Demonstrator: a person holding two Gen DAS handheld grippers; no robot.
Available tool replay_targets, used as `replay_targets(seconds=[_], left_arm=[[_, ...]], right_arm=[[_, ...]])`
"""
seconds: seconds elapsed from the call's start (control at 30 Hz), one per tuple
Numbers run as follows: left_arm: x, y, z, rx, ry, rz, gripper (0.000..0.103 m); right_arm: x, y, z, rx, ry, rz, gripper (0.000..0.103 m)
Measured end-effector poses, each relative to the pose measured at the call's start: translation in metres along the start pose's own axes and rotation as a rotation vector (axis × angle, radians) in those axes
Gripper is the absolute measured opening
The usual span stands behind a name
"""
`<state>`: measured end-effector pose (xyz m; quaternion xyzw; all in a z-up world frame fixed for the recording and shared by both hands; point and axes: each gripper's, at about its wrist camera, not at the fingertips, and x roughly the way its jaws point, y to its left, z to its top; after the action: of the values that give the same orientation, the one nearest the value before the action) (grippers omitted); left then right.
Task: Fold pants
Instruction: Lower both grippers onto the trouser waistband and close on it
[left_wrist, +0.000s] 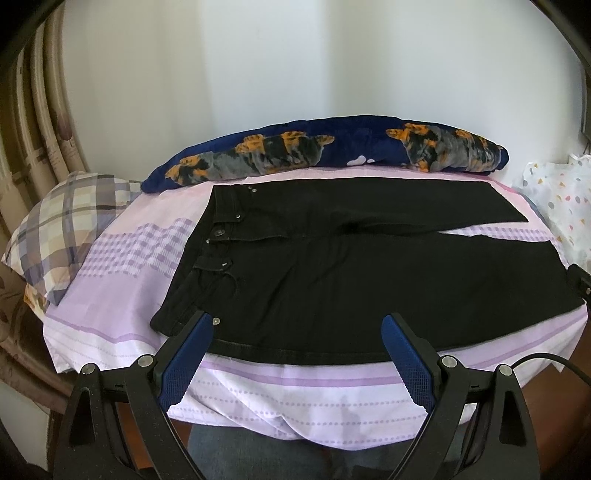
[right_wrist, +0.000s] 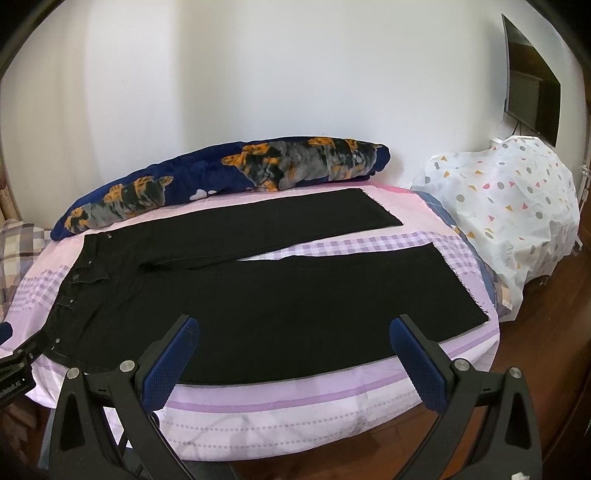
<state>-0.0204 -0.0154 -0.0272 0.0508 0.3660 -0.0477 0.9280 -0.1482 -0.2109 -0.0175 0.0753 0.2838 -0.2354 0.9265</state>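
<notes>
Black pants (left_wrist: 369, 273) lie flat on the bed with the waistband to the left and both legs spread out to the right; they also show in the right wrist view (right_wrist: 277, 306). My left gripper (left_wrist: 297, 321) is open and empty, hovering over the near edge of the pants by the waist. My right gripper (right_wrist: 293, 323) is open and empty, hovering over the near leg's front edge. A part of the right gripper shows at the far right of the left wrist view (left_wrist: 581, 282).
The bed has a pink and purple sheet (left_wrist: 122, 295). A rolled blue patterned blanket (left_wrist: 295, 151) lies along the far wall. A plaid pillow (left_wrist: 70, 218) sits at the left. A white dotted cover (right_wrist: 517, 206) drapes something at the right. Wooden floor (right_wrist: 546, 350) lies beyond the bed's right end.
</notes>
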Motion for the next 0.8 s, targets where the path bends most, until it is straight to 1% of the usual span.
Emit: replay_targets(seconds=[0.3,0.47,0.67,0.8], left_arm=[[0.020,-0.002,0.002,0.005,0.042,0.000,0.093],[0.038,0.002,0.008,-0.012,0.087,-0.036,0.093],[0.074,0.028,0.028,-0.084,0.135,-0.082,0.092],[0.107,0.059,0.056,-0.142,0.156,-0.106,0.089]], right_arm=[[0.017,0.005,0.004,0.002,0.038,-0.006,0.103],[0.032,0.008,0.013,0.006,0.071,0.013,0.103],[0.067,0.015,0.032,0.048,0.137,0.113,0.103],[0.093,0.032,0.048,0.022,0.147,0.124,0.103]])
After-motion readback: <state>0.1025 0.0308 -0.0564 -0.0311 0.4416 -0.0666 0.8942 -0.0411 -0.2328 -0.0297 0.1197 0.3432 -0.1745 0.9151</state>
